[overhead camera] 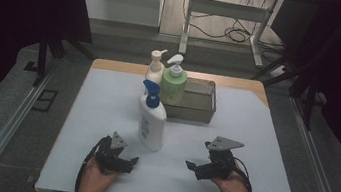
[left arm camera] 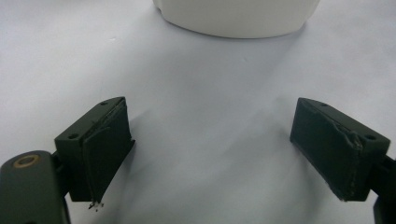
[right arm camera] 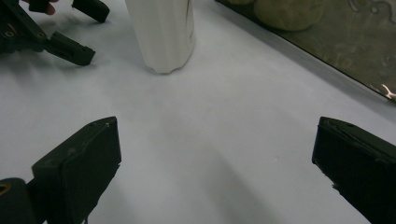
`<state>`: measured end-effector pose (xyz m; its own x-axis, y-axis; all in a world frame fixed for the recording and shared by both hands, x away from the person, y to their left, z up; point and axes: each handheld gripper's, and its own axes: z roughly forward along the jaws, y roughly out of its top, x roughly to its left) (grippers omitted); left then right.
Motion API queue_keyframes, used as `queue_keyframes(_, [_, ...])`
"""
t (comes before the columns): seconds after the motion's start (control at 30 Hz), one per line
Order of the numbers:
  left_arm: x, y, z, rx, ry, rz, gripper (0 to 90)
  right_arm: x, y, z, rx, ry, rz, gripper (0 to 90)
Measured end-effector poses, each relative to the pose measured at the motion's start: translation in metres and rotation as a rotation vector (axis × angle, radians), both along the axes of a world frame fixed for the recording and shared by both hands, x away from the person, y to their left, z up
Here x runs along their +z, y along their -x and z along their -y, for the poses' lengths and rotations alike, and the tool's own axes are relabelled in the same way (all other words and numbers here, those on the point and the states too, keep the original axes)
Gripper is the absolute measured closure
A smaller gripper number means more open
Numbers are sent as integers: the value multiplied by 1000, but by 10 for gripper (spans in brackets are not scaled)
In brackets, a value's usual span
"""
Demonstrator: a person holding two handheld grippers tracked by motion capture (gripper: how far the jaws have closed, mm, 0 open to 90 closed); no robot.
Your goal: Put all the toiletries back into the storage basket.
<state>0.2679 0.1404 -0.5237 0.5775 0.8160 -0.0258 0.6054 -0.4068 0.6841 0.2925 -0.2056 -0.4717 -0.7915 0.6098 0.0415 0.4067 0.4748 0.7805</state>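
Bottle: tall white plastic lotion bottle with a blue pump top (overhead camera: 150,121), upright on the white-covered desk (overhead camera: 107,97), near the middle and towards the near side.
Bottle and left jaws: the bottle's white base (left arm camera: 238,16) stands straight ahead of the left gripper (left arm camera: 210,154), apart from it; jaws spread wide, nothing between them.
Bottle and right jaws: the bottle's body (right arm camera: 161,32) lies ahead and to the left of the right gripper (right arm camera: 215,172), well apart; jaws wide open and empty.
Left hand: the left gripper (overhead camera: 119,159) sits low over the desk near its front edge, jaws turned towards the bottle's foot; the person's hand grips it from behind.
Right hand: the right gripper (overhead camera: 206,167) sits low at the front right, jaws pointing left towards the bottle.
Behind the bottle: green pump bottle (overhead camera: 173,84) and cream pump bottle (overhead camera: 155,66), standing at the left end of a rectangular metal tray (overhead camera: 196,111).
Open room: bare desk surface lies between the two grippers and to the left of the bottle; the tray's near wall is close behind it.
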Motion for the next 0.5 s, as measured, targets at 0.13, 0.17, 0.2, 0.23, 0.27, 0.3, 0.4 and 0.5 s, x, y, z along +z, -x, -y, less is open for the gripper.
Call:
queue_keyframes(0.13, [0,0,0,-2,-1,-1,123,4,0,-5,13,-10,11,17])
queue_keyframes(0.17, [0,0,0,-1,0,0,123,5,0,-6,18,-12,13,17])
queue_keyframes(0.2, [0,0,0,1,1,0,123,6,0,-8,22,-16,15,16])
queue_keyframes(0.23, [0,0,0,0,-1,0,123,7,0,-9,26,-18,18,17])
queue_keyframes(0.27, [0,0,0,0,-1,0,123,8,0,-10,29,-20,19,17])
queue_keyframes(0.3, [0,0,0,0,-1,0,123,9,0,-12,31,-22,20,16])
queue_keyframes(0.4, [0,0,0,0,-1,0,123,10,-1,-15,35,-36,14,16])
queue_keyframes(0.5, [0,0,0,1,1,0,123,13,-1,-18,44,-33,22,16])
